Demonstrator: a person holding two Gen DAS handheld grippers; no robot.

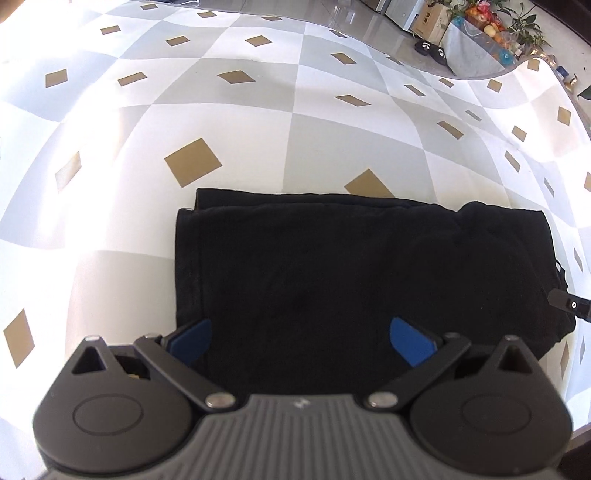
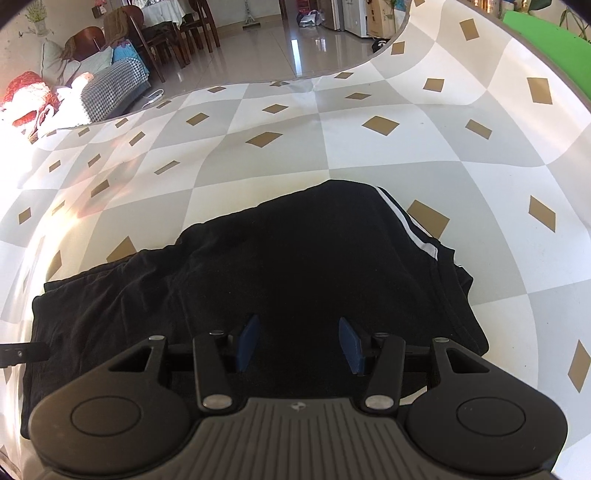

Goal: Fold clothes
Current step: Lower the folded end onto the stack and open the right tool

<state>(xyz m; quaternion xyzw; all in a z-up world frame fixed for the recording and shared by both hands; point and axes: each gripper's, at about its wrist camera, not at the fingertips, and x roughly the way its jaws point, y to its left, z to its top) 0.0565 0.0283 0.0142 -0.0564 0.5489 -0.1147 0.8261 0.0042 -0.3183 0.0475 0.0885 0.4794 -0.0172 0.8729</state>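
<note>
A black garment (image 1: 351, 273) lies folded into a rough rectangle on the checked tablecloth (image 1: 258, 110). My left gripper (image 1: 301, 341) hovers over its near edge, open wide, blue pads (image 1: 192, 341) apart with only cloth beneath. In the right wrist view the same black garment (image 2: 295, 266) shows a white double stripe (image 2: 406, 225) along its right side. My right gripper (image 2: 299, 341) is open above the garment's near part, nothing between its pads (image 2: 349, 343). The tip of the other gripper shows at each view's edge (image 1: 570, 306) (image 2: 22, 352).
The grey, white and gold checked cloth covers the whole table; its far edge (image 2: 258, 83) drops to a tiled floor. Beyond are chairs (image 2: 159, 40), a sofa with cushions (image 2: 92, 85), boxes and plants (image 1: 509, 26). A green object (image 2: 539, 37) sits at far right.
</note>
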